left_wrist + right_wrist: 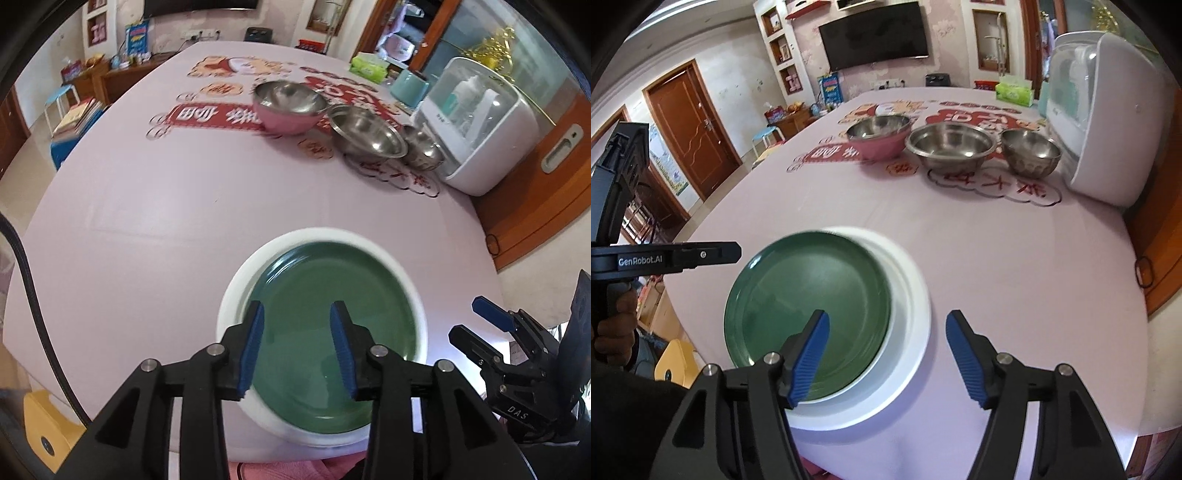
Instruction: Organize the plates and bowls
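Observation:
A green plate (332, 295) lies inside a larger white plate (229, 295) near the front edge of the pink table. My left gripper (297, 310) hovers over the green plate, open, with nothing between its blue pads. In the right wrist view my right gripper (888, 317) stands open wide above the right part of the green plate (798, 288) and the white plate (912, 295), touching neither. Farther back stand a pink bowl (288, 110) with a steel lining, a wide steel bowl (369, 134) and a smaller steel bowl (423, 147), all upright in a row.
A white domed appliance (487, 122) stands at the table's right edge behind the bowls, with a green tissue pack (369, 66) beyond it. A yellow chair (48, 435) sits below the table's front left edge. A hand (613, 332) grips the left device's handle.

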Available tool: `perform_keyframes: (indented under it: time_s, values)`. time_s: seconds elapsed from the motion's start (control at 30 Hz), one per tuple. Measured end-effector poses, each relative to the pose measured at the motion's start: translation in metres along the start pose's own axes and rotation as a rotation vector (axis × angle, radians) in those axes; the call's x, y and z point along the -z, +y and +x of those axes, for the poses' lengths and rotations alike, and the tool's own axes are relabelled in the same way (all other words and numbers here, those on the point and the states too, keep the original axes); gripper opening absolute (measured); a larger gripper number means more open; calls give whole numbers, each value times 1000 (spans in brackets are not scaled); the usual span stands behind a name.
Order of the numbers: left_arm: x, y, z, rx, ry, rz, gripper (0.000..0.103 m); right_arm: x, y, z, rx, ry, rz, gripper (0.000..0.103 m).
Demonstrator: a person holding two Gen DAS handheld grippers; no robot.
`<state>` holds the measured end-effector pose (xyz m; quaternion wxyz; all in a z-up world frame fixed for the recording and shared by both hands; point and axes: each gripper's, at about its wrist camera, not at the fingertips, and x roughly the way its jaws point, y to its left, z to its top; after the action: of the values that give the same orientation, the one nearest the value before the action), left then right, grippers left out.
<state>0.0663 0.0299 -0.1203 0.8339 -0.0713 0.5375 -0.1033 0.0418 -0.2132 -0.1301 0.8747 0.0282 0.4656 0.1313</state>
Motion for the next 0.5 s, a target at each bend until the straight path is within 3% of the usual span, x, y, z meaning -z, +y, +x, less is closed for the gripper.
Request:
perform_keyframes:
  time_s: [0.17, 0.33, 0.43, 0.5]
  values:
    - [-16, -26, -9, -7, -32, 68, 48, -20, -17, -17, 64, -32, 70, 70]
    - [-37, -49, -9, -48, -14, 122, 51, -43, -42, -25, 53, -26, 171, 70]
    - [-51, -60, -9, -79, -9, 135, 60, -57, -52, -29, 80, -36, 181, 70]
    - [-61, -67, -7, -97, -6, 152, 61, -68, -57, -30, 91, -43, 185, 70]
